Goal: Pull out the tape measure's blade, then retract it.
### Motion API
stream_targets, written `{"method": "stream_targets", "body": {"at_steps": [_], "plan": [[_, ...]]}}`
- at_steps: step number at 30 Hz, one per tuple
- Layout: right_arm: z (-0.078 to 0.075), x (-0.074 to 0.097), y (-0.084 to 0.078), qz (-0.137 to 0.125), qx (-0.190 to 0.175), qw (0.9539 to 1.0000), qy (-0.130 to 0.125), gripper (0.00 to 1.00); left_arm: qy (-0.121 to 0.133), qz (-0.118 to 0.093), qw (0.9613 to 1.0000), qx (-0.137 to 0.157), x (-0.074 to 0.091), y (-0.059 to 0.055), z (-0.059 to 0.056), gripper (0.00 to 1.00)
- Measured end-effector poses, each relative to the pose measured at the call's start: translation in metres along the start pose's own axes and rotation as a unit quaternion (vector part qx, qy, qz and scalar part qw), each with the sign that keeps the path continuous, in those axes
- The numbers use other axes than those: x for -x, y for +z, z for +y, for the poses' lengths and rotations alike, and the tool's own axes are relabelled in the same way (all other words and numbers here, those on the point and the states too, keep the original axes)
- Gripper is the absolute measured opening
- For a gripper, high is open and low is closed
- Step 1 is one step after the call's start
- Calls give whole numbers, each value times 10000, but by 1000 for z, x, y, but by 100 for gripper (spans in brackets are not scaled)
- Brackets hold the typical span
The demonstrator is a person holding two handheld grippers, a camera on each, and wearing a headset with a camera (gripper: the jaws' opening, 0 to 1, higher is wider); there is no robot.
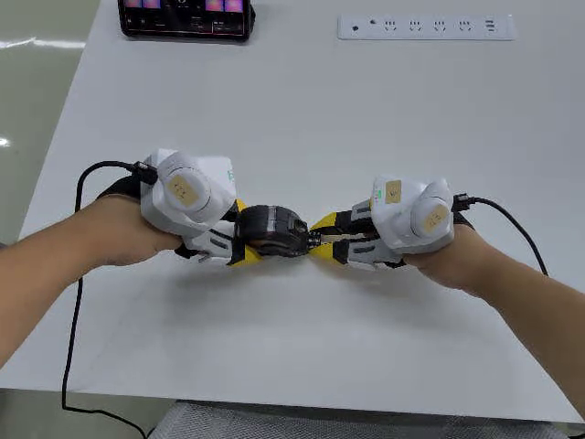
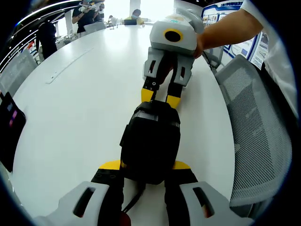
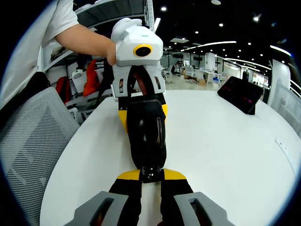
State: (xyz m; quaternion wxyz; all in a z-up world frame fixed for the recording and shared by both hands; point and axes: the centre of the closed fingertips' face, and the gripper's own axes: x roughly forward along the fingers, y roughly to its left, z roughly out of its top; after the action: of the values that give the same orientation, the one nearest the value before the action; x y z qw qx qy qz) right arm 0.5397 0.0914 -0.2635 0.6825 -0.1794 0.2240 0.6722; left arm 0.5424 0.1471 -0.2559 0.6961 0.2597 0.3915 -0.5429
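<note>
We're seeing L gripper (image 1: 239,240) clamping tape measure (image 1: 271,229) body; R gripper (image 1: 322,240) pinching blade tip (image 3: 151,174), jaws nearly together; both over white table (image 1: 302,110).

Both my forearms (image 1: 55,265) come in low from the sides, grippers nose to nose. Left gripper (image 1: 243,233): jaws spread wide, clamped on the tape measure (image 1: 272,229) body. Right gripper (image 1: 320,238): jaws nearly together, pinching its front end. Left hand (image 1: 123,229) and right hand (image 1: 448,261) grip the backs.

Head cam above; gripper cams opposed, close, tape measure (image 1: 272,230) between.
</note>
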Motion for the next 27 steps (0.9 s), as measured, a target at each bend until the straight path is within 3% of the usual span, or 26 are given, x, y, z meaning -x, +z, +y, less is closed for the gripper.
{"method": "stream_targets", "body": {"at_steps": [27], "plan": [[0,2,-2,225,295,9993,37,10,-32,-19,10000,-38,0,2,0,28]]}}
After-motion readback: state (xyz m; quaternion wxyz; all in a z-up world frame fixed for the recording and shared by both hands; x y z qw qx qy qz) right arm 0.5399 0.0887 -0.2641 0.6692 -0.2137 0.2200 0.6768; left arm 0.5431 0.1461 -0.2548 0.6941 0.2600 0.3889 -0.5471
